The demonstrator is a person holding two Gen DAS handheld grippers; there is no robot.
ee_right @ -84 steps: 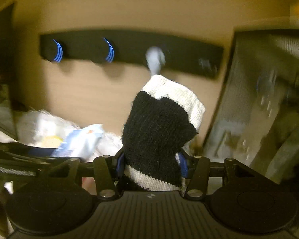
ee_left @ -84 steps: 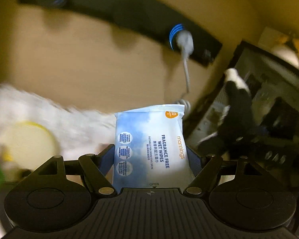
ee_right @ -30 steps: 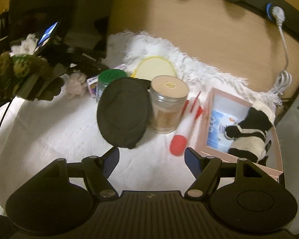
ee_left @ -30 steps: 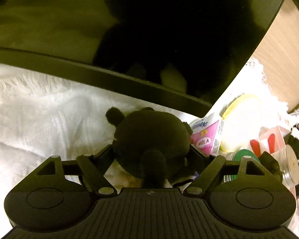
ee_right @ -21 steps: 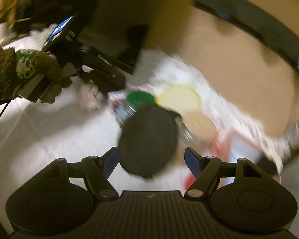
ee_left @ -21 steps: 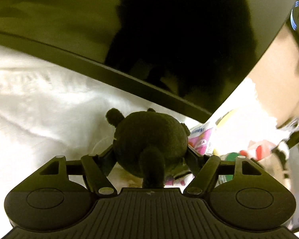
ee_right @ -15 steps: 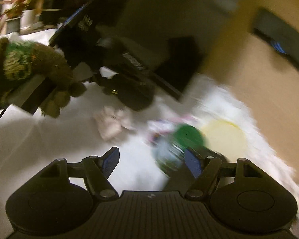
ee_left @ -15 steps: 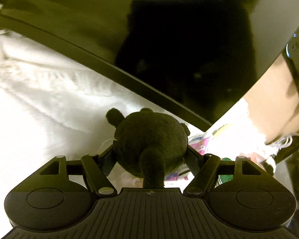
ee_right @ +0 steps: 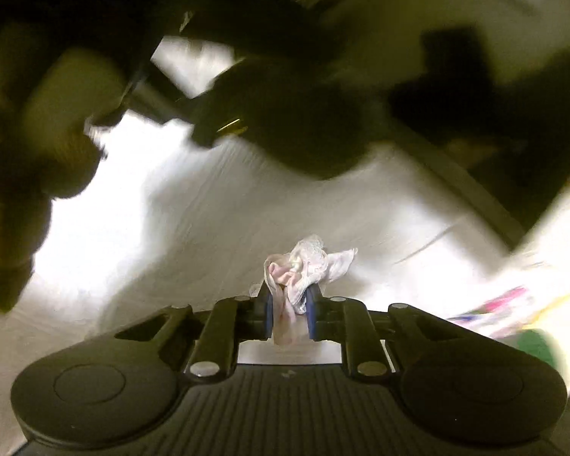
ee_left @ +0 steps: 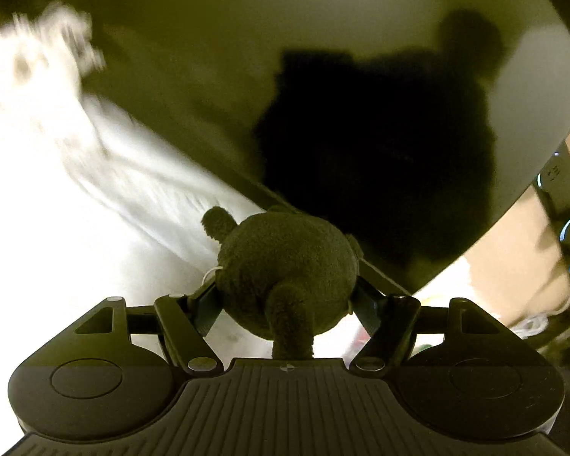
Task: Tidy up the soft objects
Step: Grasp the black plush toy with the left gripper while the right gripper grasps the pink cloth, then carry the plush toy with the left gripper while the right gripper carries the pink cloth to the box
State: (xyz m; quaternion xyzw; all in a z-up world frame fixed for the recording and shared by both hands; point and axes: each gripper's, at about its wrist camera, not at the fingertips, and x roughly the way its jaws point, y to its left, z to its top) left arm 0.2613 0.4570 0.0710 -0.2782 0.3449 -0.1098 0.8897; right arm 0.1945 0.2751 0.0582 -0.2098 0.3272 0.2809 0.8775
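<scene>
My left gripper (ee_left: 285, 296) is shut on a dark brown plush toy (ee_left: 285, 273), round-bodied with a small ear and a limb hanging toward the camera, held above the white fluffy cloth (ee_left: 57, 197). My right gripper (ee_right: 289, 300) is shut on a small crumpled pink and white cloth (ee_right: 304, 266), just above the white cloth (ee_right: 209, 228). In the blurred right wrist view, the left gripper and its plush toy (ee_right: 30, 133) show at upper left.
A large dark monitor screen (ee_left: 361, 76) fills the back of the left wrist view. A wooden wall with a black power strip (ee_left: 566, 209) is at far right. A green-lidded container (ee_right: 535, 345) and a colourful pack (ee_right: 497, 304) lie at the right.
My right gripper swung left from over the jars, dropped to the cloth and closed on the pink and white cloth. My left gripper keeps the plush toy and has tilted toward the monitor.
</scene>
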